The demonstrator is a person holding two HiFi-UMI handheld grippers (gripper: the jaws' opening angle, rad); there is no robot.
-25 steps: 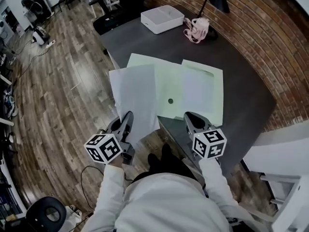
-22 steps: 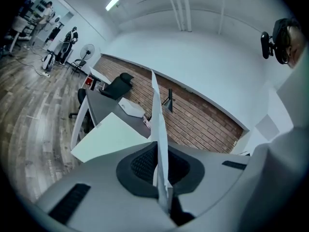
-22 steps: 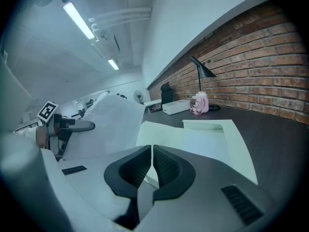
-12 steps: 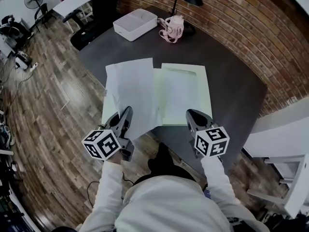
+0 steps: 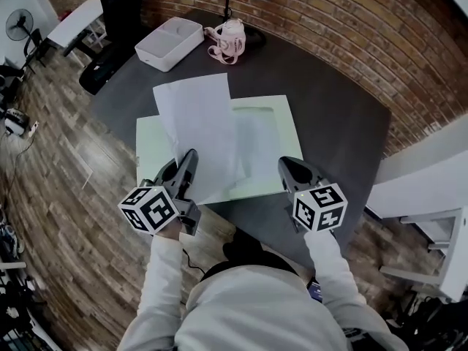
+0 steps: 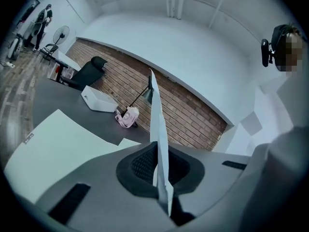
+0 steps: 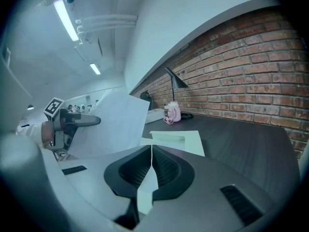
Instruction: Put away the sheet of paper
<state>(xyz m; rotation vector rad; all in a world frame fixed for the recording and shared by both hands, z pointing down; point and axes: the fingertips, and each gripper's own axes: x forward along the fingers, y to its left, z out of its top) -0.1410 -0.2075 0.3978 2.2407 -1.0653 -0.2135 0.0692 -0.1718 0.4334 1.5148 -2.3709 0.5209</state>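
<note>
The sheet of paper has swung rightward and now overlaps the green folder at frame centre on the table. The left gripper pinches the sheet's near edge in its fingers. The right gripper pinches the folder's edge, so insertion looks next.

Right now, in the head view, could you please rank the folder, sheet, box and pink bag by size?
1. green folder, partly covered
2. sheet of paper, lifted nearer the camera
3. white box
4. pink bag

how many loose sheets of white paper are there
1. The white sheet is pinched at its near edge by the left gripper, raised above the green folder on the desk. More may be hidden inside the folder.
</note>
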